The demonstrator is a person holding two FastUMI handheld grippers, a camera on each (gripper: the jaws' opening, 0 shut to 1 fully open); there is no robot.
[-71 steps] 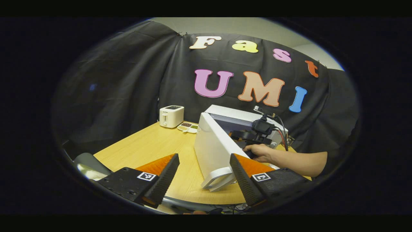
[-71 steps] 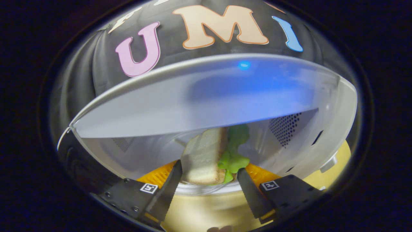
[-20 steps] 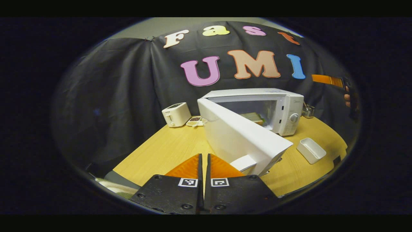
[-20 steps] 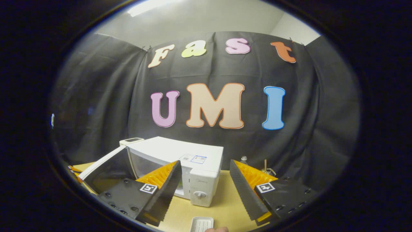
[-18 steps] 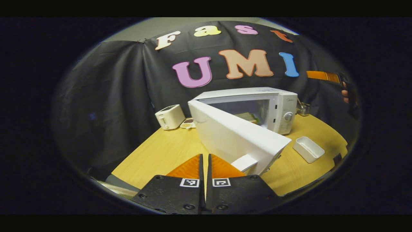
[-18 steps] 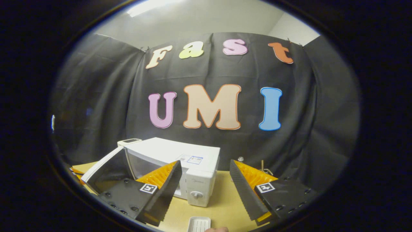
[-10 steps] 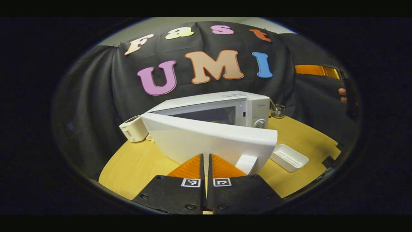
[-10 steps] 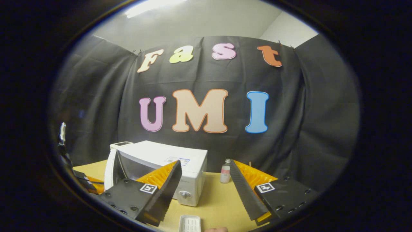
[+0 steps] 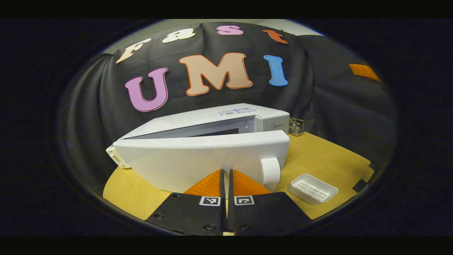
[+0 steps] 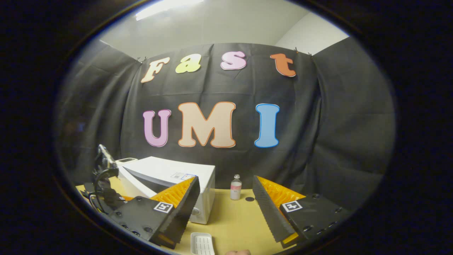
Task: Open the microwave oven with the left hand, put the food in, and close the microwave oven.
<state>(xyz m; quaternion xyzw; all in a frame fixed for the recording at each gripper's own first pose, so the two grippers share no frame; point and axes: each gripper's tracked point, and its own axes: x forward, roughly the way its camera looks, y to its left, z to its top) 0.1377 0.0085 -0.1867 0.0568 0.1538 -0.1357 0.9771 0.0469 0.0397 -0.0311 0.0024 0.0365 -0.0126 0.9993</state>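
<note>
A: Where's the microwave (image 9: 212, 138) at?

B: On the table (image 9: 329, 156), door (image 9: 198, 159) nearly closed, narrow gap along the top edge. My left gripper (image 9: 225, 177) has its fingers pressed together, tips right at the door face beside the handle (image 9: 270, 172); can't confirm contact.

A: Food?

B: Can't see it past the door.

A: Right side?

B: My right gripper (image 10: 225, 198) is spread wide, holding nothing, up above the table. Microwave sits low left in its view, small bottle (image 10: 235, 187) beside it, white tray (image 10: 202, 243) nearer me.
</note>
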